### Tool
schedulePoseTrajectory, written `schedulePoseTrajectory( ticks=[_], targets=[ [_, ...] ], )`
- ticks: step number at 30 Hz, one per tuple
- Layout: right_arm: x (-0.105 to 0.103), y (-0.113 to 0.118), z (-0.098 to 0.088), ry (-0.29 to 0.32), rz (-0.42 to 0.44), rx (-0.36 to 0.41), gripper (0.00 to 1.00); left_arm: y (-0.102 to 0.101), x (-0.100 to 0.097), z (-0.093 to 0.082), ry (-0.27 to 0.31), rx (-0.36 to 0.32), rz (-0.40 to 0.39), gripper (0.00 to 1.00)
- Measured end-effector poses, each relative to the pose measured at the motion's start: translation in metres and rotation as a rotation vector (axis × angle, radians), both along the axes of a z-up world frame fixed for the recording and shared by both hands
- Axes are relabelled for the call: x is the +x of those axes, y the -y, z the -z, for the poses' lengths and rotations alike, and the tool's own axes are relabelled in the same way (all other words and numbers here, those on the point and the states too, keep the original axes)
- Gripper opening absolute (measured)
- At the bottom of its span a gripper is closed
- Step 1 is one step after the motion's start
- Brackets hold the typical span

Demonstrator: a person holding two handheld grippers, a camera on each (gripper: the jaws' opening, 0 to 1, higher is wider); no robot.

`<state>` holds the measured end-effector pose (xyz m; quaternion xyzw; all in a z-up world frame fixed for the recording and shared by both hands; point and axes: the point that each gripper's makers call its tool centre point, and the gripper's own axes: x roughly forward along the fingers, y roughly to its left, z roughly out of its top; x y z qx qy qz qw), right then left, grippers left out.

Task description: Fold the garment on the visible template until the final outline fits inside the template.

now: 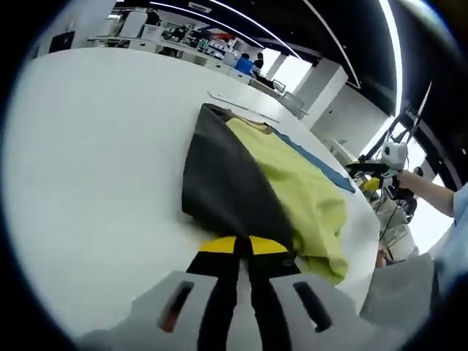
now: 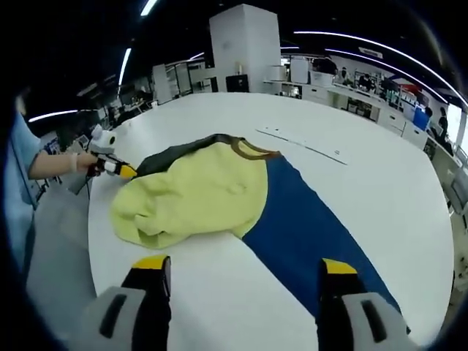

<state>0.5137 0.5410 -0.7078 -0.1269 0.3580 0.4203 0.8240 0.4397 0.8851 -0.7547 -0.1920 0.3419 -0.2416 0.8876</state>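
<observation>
Garment [image 2: 197,191] on blue template [image 2: 307,227], no legible writing.

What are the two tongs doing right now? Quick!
Left tongs: shut on the dark edge of the garment.
Right tongs: open, holding nothing, above the white table.

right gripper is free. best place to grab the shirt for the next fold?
Probably the near rounded edge of the yellow shirt, coming low from the open right gripper side. That edge lies bunched and raised off the table, so a jaw can slide under. The left gripper already pinches the far, dark edge.
</observation>
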Motion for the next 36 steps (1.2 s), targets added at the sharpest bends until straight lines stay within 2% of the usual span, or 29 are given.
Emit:
schedulePoseTrajectory(
  ticks=[4, 6, 9, 15, 20, 26, 32, 36],
  targets=[
    [-0.002, 0.001, -0.001, -0.002, 0.002, 0.004, 0.81, 0.002, 0.004, -0.013, 0.017, -0.026, -0.007, 0.00],
    [-0.002, 0.001, -0.001, 0.000, 0.002, 0.005, 0.81, 0.008, 0.006, -0.026, 0.026, -0.071, -0.001, 0.00],
    [-0.002, 0.001, -0.002, 0.001, 0.004, 0.006, 0.81, 0.013, 0.013, -0.043, 0.088, -0.022, 0.048, 0.00],
    [-0.003, 0.001, -0.002, 0.001, 0.006, 0.005, 0.80, 0.032, 0.034, -0.082, 0.165, -0.042, 0.088, 0.00],
    [-0.006, 0.002, -0.001, -0.002, 0.012, 0.010, 0.79, 0.050, 0.051, -0.097, 0.192, -0.034, 0.138, 0.00],
    [-0.010, 0.005, 0.001, -0.007, 0.019, 0.010, 0.78, 0.081, 0.066, -0.091, 0.171, -0.016, 0.204, 0.00],
    [-0.013, 0.012, 0.001, -0.012, 0.031, 0.007, 0.78, 0.108, 0.070, -0.059, 0.108, 0.011, 0.241, 0.00],
    [-0.015, 0.019, -0.002, -0.011, 0.049, 0.015, 0.78, 0.118, 0.070, -0.046, 0.093, 0.028, 0.266, 0.00]
  ],
)
